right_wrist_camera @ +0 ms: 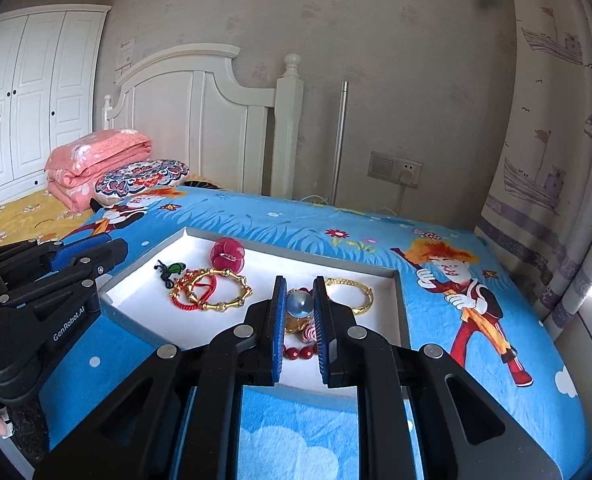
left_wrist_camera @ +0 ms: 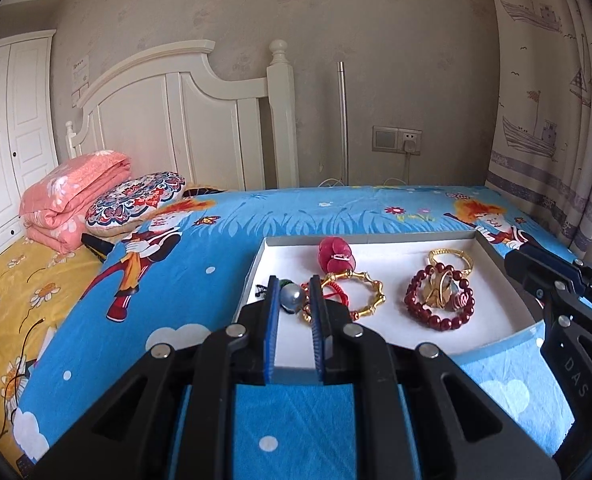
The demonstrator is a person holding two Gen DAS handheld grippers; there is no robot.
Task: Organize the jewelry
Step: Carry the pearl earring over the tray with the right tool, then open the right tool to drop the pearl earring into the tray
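Jewelry lies in a shallow white tray (left_wrist_camera: 495, 332) on the blue cartoon bedsheet (left_wrist_camera: 224, 280): a red bead bracelet (left_wrist_camera: 439, 300) with gold pieces inside it, a gold bangle (left_wrist_camera: 451, 260), a gold bamboo-style bangle (left_wrist_camera: 359, 296) tangled with a red cord bracelet (right_wrist_camera: 192, 292), a pink flower piece (left_wrist_camera: 335, 258) and a small green-and-black charm (right_wrist_camera: 170, 270). Each claw appears to pinch a small grey-blue pearl-like bead: the left claw (left_wrist_camera: 294, 298) has one (left_wrist_camera: 290, 296) between its blue pads, and the right claw (right_wrist_camera: 299, 302) has one (right_wrist_camera: 299, 304) likewise, jaws nearly together. The likeliest mishap is a bead slipping out, since a smooth round thing gives flat pads little to bite on; it could roll off across the sheet. If the beads are tied to a cord, which I cannot tell, lifting could drag neighbouring bracelets and tangle them further. Both claws point forward and somewhat downward over the near edge of the tray, side by side and roughly parallel, the left over the tray's left part, the right over its right.
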